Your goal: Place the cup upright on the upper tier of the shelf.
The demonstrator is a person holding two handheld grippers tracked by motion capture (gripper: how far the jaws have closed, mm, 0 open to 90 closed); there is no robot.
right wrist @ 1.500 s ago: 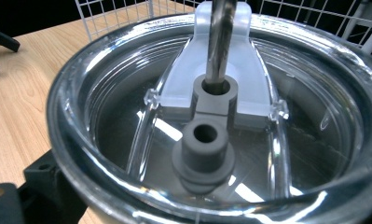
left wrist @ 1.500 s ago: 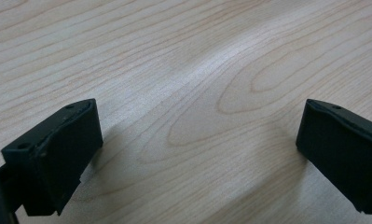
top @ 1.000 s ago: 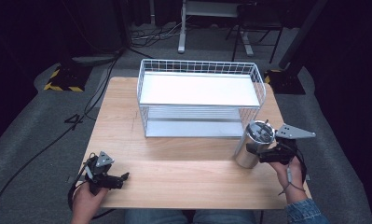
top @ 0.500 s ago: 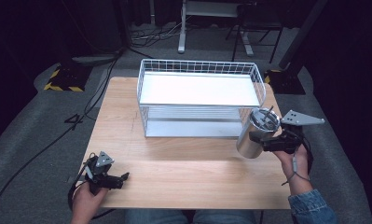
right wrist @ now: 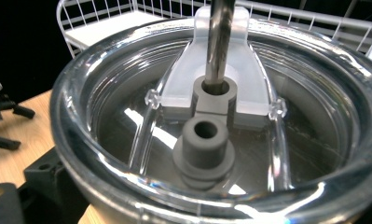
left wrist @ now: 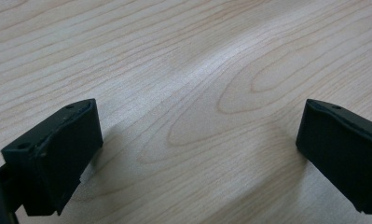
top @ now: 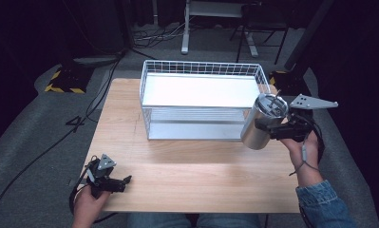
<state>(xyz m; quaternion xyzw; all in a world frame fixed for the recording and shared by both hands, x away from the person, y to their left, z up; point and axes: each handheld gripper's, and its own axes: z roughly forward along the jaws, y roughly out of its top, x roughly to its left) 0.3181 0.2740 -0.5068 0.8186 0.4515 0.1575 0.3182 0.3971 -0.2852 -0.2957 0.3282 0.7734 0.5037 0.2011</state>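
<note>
Silver tumbler, white wire rack

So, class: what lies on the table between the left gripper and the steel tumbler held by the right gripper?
Bare wood. In the high view, nothing sits on the table between the left gripper and the steel tumbler.

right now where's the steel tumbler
In the high view the steel tumbler is at the right, held tilted off the table in the right gripper, just beside the white wire rack's front right corner.
</note>
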